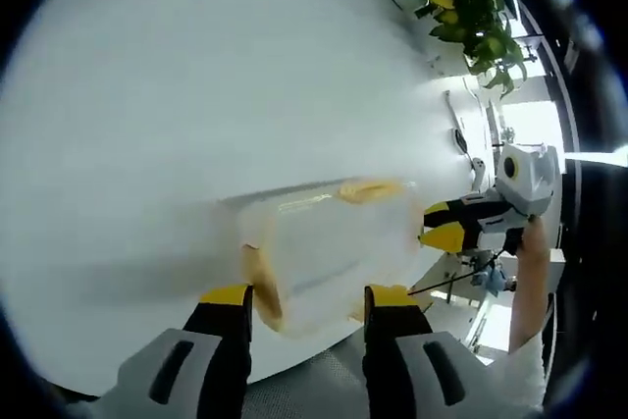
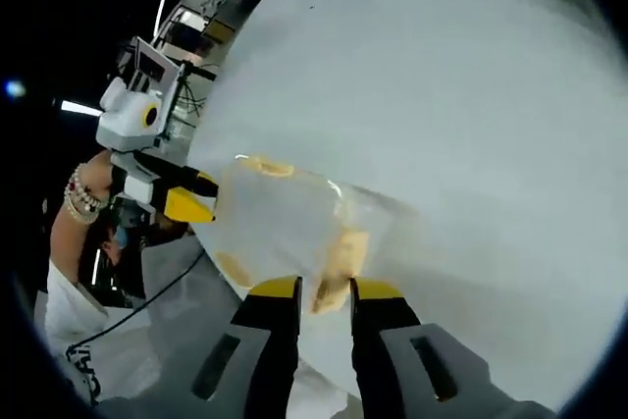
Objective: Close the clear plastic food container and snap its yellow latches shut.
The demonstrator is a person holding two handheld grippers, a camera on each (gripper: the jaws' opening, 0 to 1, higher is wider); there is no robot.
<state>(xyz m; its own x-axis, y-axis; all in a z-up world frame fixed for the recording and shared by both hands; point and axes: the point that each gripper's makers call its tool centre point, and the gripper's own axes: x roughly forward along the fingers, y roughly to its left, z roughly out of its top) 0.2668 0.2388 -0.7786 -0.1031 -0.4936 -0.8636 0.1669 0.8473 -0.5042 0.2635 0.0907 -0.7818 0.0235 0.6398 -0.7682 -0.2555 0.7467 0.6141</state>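
The clear container (image 1: 329,247) sits near the edge of the white table (image 1: 196,95), lid apparently down — blur makes the seam hard to read. The left gripper (image 1: 306,299) straddles one end, jaws apart around a yellow latch (image 1: 260,282). The right gripper (image 2: 324,291) nips the opposite latch (image 2: 341,260) (jaws nearly together). Latching seems under way; next, each flap needs a firm press down.
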